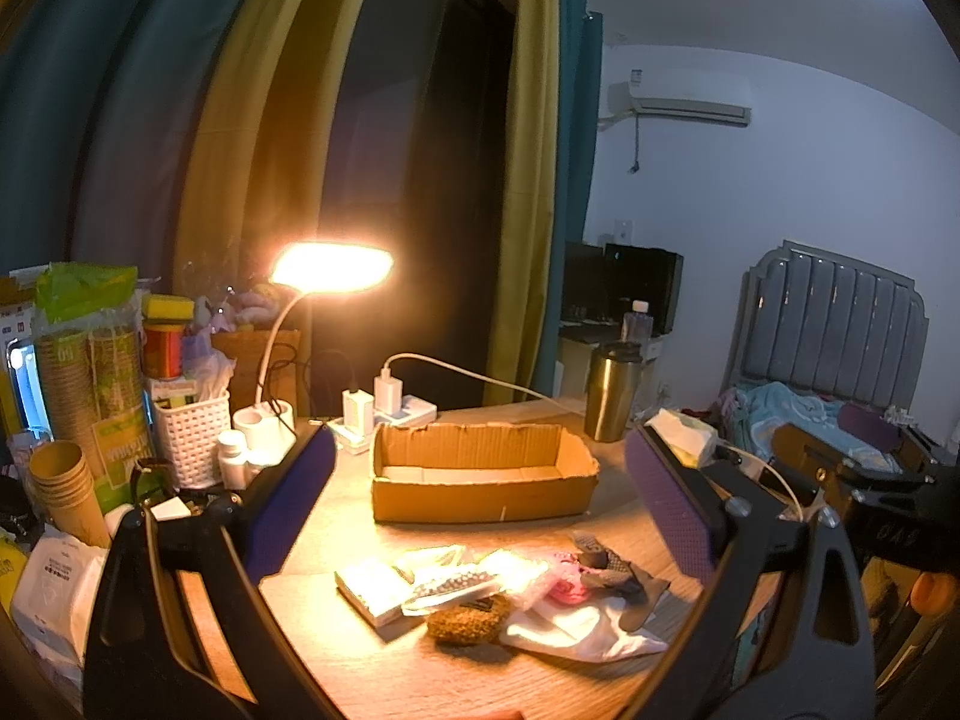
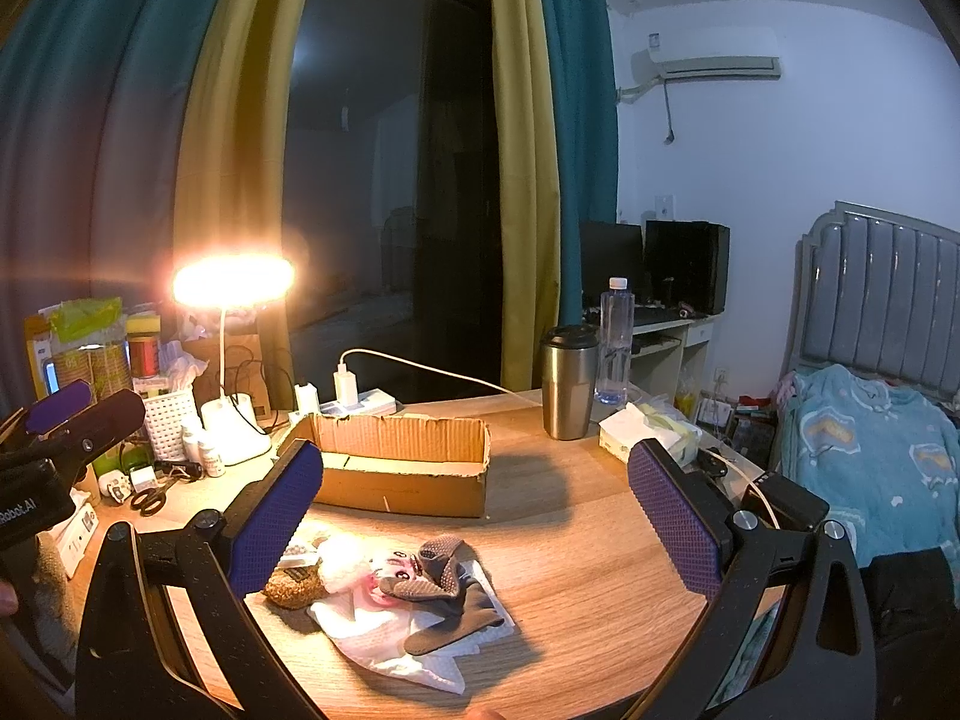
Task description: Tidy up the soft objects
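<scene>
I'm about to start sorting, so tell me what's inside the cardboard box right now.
The cardboard box looks empty: only its bare floor and far inner wall show in the left wrist view. The strip of floor just behind the near wall is hidden. The pile of soft things lies on the table in front.

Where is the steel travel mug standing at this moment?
The steel travel mug stands upright at the far right of the table, right of the cardboard box, between it and the tissue pack.

A pile of soft items (image 1: pixel 510 594) lies on the table (image 1: pixel 420 678), before the cardboard box (image 1: pixel 480 474).
</scene>
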A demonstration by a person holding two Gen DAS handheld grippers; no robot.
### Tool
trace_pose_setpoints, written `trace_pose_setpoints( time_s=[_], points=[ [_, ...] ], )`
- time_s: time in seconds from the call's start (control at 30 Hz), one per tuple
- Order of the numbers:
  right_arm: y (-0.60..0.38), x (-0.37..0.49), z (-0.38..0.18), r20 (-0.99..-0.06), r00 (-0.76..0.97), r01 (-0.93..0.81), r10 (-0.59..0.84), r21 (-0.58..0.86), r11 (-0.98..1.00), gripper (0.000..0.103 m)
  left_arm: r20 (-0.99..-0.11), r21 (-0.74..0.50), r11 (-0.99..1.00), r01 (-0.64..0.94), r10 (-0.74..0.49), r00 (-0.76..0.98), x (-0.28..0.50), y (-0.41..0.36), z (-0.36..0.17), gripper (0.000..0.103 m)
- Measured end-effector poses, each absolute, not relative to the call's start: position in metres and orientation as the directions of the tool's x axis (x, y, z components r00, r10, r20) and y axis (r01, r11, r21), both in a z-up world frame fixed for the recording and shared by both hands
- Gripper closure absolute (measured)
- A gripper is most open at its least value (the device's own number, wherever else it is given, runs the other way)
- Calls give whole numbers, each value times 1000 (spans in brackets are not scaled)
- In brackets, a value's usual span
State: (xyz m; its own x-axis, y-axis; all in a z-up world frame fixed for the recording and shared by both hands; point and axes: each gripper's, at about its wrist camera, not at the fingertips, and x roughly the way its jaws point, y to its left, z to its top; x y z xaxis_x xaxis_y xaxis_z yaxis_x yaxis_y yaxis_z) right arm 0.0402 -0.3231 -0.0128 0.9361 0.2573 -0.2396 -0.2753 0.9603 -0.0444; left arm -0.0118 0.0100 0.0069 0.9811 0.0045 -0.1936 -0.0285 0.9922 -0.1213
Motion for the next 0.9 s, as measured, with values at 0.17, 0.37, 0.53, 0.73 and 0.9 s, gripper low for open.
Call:
trace_pose_setpoints(
  time_s=[0.17, 0.37, 0.53, 0.73, 0.9],
  points=[
    [-321, 42, -14, -241, 935, -280, 260, -51, 959, 0, -199, -127, 991, -37, 11, 980, -12, 12, 6, 5],
    [-319, 59, -31, -276, 929, -271, 246, -57, 961, 0, -251, -122, 990, -65, 32, 967, 3, 18, -7, 5],
    [-327, 84, -44, -323, 921, -246, 219, -43, 968, 0, -333, -117, 989, -88, 44, 942, 28, 29, -24, 5],
    [-331, 108, -64, -395, 895, -240, 209, -30, 970, 0, -424, -111, 984, -138, 79, 902, 54, 45, -50, 5],
    [-327, 129, -82, -455, 864, -252, 218, -16, 967, 0, -506, -117, 977, -180, 97, 857, 75, 58, -72, 5]
  ],
)
